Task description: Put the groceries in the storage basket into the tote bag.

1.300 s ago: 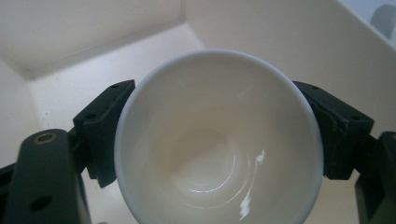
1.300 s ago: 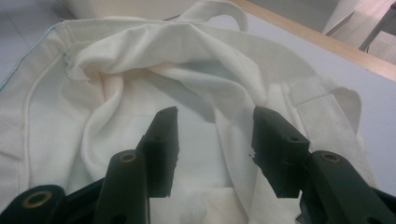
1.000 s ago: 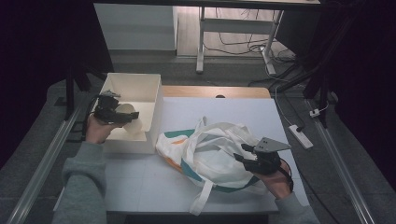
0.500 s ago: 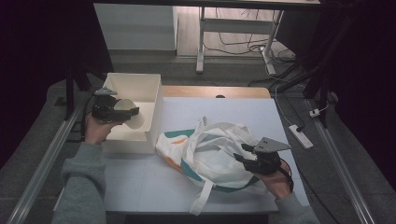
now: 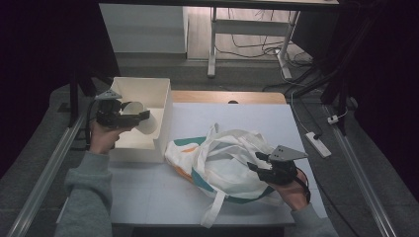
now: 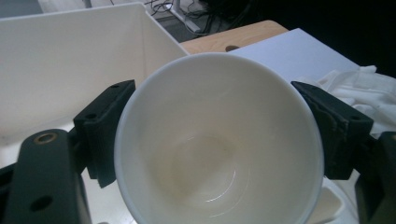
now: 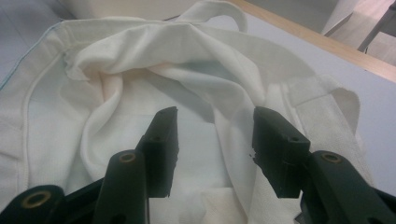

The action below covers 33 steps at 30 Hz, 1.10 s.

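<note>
A white cup (image 5: 148, 123) is held on its side over the white box (image 5: 143, 86), with my left gripper (image 5: 141, 114) shut on it. In the left gripper view the cup's mouth (image 6: 219, 140) faces the camera, both jaws pressing its rim, and the box wall (image 6: 70, 60) stands behind. A white tote bag (image 5: 217, 158) with teal and orange print lies crumpled mid-table. My right gripper (image 5: 253, 163) rests at its right side, jaws about half apart. In the right gripper view a fold of the bag (image 7: 140, 60) runs between the jaws of this gripper (image 7: 215, 126), unpressed.
The pale table top (image 5: 237, 116) has a wooden strip (image 5: 222, 96) along its far edge. Metal rails (image 5: 44, 173) flank the table. A power strip (image 5: 318, 144) and cables lie on the floor to the right. A white desk frame stands behind.
My left gripper has lifted the cup a little higher over the box, with the cup's white side more in sight. The right gripper and the bag have stayed where they were.
</note>
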Available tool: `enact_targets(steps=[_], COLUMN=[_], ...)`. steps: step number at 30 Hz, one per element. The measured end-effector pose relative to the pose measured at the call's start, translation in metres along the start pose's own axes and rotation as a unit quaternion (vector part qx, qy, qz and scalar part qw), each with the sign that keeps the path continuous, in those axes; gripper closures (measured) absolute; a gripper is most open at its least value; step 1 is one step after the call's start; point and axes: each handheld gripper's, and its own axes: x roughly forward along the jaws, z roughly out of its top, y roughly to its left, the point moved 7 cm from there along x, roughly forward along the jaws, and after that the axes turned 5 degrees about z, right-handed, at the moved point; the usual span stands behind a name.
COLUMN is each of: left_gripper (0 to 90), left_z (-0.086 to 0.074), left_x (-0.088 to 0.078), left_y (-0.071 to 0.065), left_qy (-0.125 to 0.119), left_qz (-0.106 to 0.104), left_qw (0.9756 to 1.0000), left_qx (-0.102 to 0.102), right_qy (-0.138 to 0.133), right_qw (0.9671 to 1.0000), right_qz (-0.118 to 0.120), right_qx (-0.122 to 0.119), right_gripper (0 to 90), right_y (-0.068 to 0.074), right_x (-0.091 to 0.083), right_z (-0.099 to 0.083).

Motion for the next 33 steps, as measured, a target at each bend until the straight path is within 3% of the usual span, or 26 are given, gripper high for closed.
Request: enact_targets(steps=[8, 16, 24, 28, 33], left_gripper=[19.7, 19.8, 19.8, 19.7, 19.7], left_z=[0.012, 0.021, 0.024, 0.024, 0.025], left_x=[-0.014, -0.021, -0.02, -0.019, -0.016], left_y=[-0.016, -0.037, -0.054, -0.064, -0.075], left_qy=[-0.031, -0.057, -0.06, -0.061, -0.06], left_qz=[-0.02, -0.073, -0.106, -0.135, -0.145], left_qw=[0.9992, 0.9957, 0.9924, 0.9889, 0.9873], left_qx=[0.013, 0.011, 0.017, 0.015, 0.023], right_qy=[0.001, -0.002, -0.004, -0.005, -0.007], right_qw=[1.0, 1.0, 1.0, 1.0, 1.0], right_qz=[0.0, -0.001, -0.002, -0.002, -0.001], right_qx=[0.0, -0.001, -0.002, -0.001, -0.002], right_gripper=[51.0, 50.9, 50.9, 50.9, 50.8], right_y=[0.0, 0.0, 0.0, 0.0, 0.001], right_x=[0.001, 0.0, 0.0, -0.001, -0.001], right_z=[0.0, 0.001, 0.001, 0.002, 0.003])
